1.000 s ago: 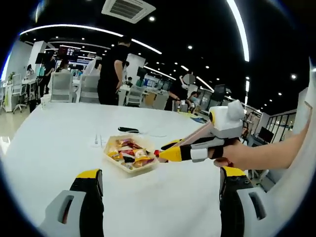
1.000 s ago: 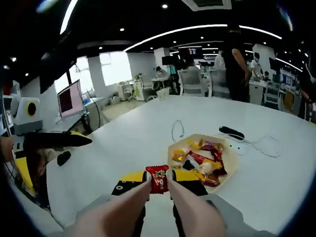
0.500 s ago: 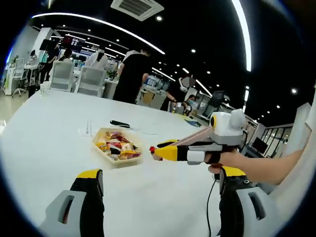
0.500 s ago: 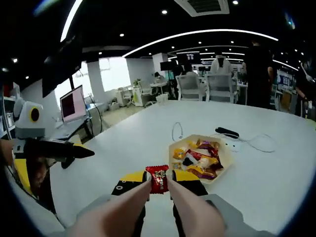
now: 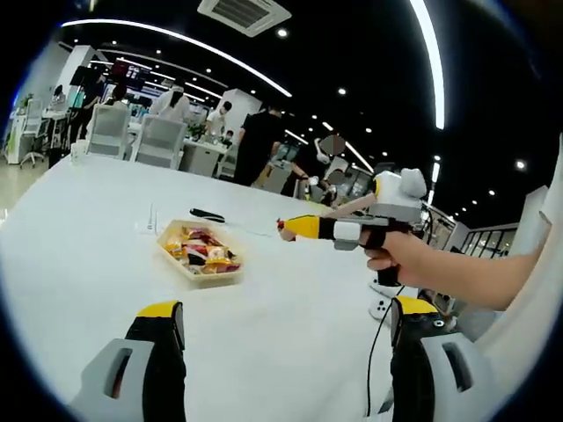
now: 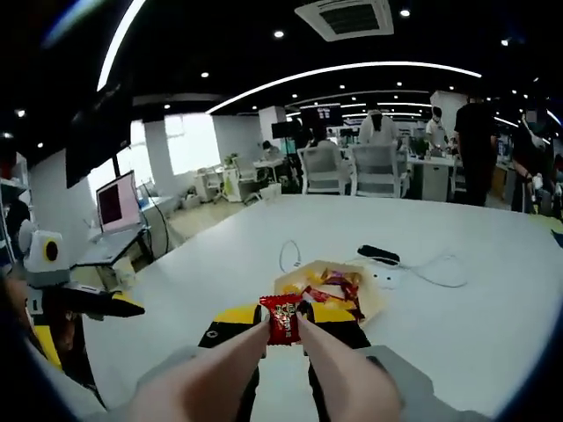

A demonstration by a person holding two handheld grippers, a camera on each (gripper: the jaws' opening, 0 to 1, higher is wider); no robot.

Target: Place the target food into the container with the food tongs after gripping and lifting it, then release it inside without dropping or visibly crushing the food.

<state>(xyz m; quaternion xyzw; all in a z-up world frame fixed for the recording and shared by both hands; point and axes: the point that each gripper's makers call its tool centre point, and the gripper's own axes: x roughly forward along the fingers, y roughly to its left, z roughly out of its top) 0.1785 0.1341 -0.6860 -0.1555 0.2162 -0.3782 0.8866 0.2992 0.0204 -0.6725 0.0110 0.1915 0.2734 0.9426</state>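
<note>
One item held: we saw a red wrapped candy (image 6: pixel 282 318) pinched at the tips of the food tongs (image 6: pixel 264 352) in the right gripper view, off the table and not visibly squashed.
Right gripper (image 6: pixel 283 327): its yellow-tipped jaws were squeezed on the tongs' two arms, so we logged it as gripping the tongs; in the left gripper view the same unit (image 5: pixel 297 228) came in from the right, held by a hand (image 5: pixel 400 257), a red speck at its tip.
Left gripper (image 5: pixel 286 321): jaws stood wide apart with nothing between them; we logged it idle. It also showed at the left of the right gripper view (image 6: pixel 132 308), where its jaw state was too small to tell.
Container (image 5: pixel 171 258): shallow tray on the white table (image 5: pixel 79 264), already holding mixed wrapped sweets (image 5: pixel 201 255).
Change over the last second: in the right gripper view the tray went from just ahead and right of the candy to further off, smaller, straight beyond the tongs' tips; in the left gripper view the right gripper went from touching distance of the tray rim to well above and right of it. Both cameras moved, so we could not split hand motion from view motion exactly. Candy position in the tongs matched throughout.
Meaning for the task: we judged grip and lift done, candy now apart from the tray, placing and release not yet done.
Clutter: black object and white cable (image 6: pixel 422 264) lay just beyond the tray.
Risk: we judged a slip from the narrow pinch the main worry.
</note>
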